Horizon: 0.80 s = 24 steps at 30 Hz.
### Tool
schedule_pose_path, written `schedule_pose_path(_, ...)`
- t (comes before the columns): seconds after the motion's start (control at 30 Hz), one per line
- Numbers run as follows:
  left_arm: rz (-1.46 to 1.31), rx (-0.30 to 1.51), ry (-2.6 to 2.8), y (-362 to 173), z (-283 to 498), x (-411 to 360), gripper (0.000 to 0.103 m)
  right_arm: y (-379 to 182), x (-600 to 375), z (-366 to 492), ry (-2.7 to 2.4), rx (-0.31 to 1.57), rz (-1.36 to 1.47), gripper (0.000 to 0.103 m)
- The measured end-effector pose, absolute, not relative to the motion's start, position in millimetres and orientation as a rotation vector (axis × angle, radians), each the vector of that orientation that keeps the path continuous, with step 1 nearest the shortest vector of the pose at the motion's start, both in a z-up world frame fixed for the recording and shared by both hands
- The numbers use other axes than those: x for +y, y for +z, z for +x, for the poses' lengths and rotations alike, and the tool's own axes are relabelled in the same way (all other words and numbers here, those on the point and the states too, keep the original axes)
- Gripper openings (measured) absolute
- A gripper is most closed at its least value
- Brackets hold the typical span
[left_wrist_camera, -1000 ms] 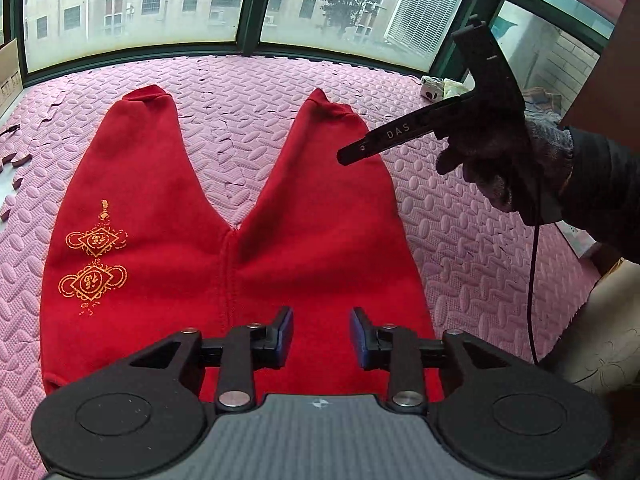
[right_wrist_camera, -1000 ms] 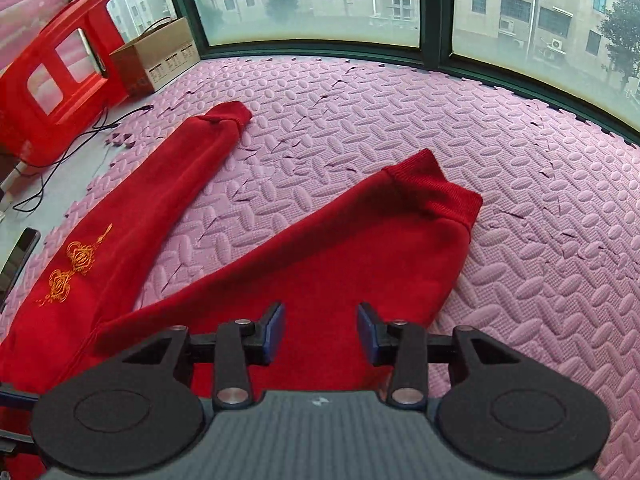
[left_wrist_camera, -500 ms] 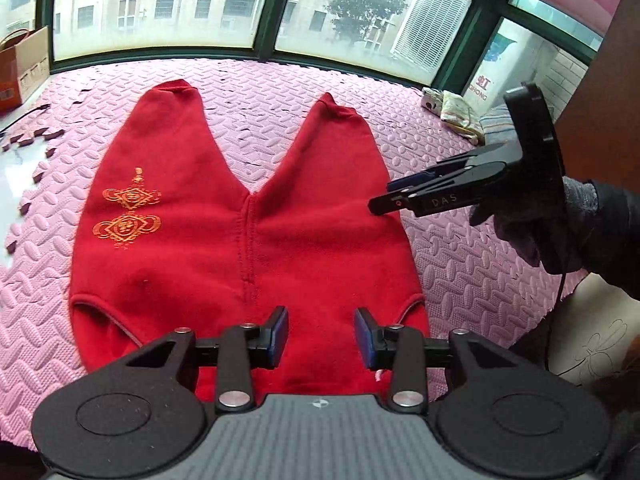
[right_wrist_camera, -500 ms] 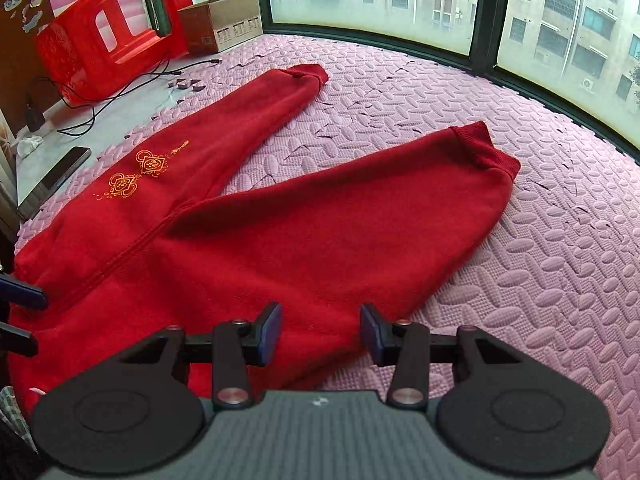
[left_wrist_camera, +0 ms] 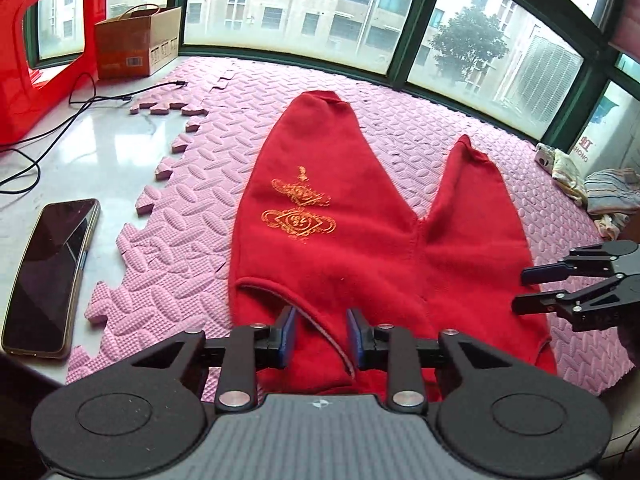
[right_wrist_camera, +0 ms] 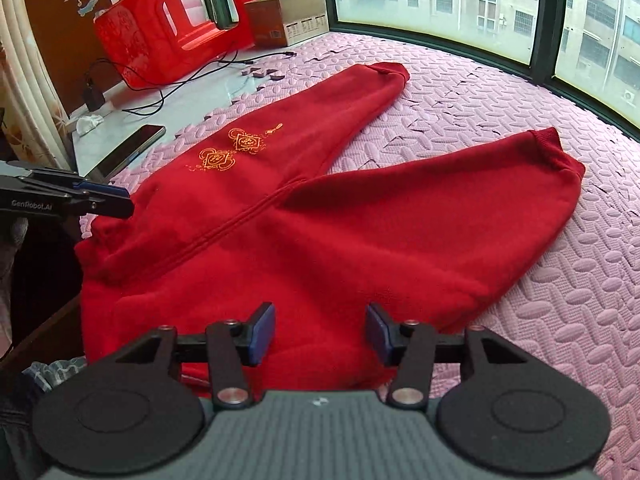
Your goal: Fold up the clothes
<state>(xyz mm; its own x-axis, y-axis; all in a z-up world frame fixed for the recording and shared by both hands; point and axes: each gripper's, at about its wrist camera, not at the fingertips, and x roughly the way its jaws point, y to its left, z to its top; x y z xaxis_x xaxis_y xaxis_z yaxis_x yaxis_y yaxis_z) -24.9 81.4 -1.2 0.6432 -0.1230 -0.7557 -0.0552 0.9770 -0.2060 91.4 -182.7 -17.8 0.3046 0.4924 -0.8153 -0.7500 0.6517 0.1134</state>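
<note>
Red trousers (left_wrist_camera: 360,248) with a gold emblem (left_wrist_camera: 298,210) lie flat on the pink foam mat (left_wrist_camera: 192,216), legs spread away from me, waistband nearest. My left gripper (left_wrist_camera: 320,338) is open, low over the waistband's left part, with the band's edge between its jaws. My right gripper (right_wrist_camera: 320,330) is open over the waistband's right part; it also shows at the right of the left wrist view (left_wrist_camera: 524,292). The trousers (right_wrist_camera: 320,220) and left gripper (right_wrist_camera: 120,200) show in the right wrist view.
A phone (left_wrist_camera: 48,276) lies on the bare white floor left of the mat. A red plastic stool (right_wrist_camera: 176,20), a cardboard box (left_wrist_camera: 136,44) and black cables (left_wrist_camera: 48,128) sit at the far left. Folded cloths (left_wrist_camera: 600,192) lie at the mat's right edge. Windows run along the back.
Both grippers have come down and back toward the waistband. The left one has swung left; the right one has dropped to the waistband's right side.
</note>
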Motion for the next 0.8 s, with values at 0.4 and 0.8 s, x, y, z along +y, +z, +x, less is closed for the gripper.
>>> schedule_pose_path(0.4,-0.185,0.835,-0.133,18.5,-40.3,58.4,0.027,-10.1,-181.5,69.1,0.880,0.938,-0.371,0.057)
schedule_pose_path(0.8,-0.055,0.832,-0.470,30.0,-53.4,-13.1,0.047,-6.4,-200.4,85.0,0.794,0.948,-0.261,0.058)
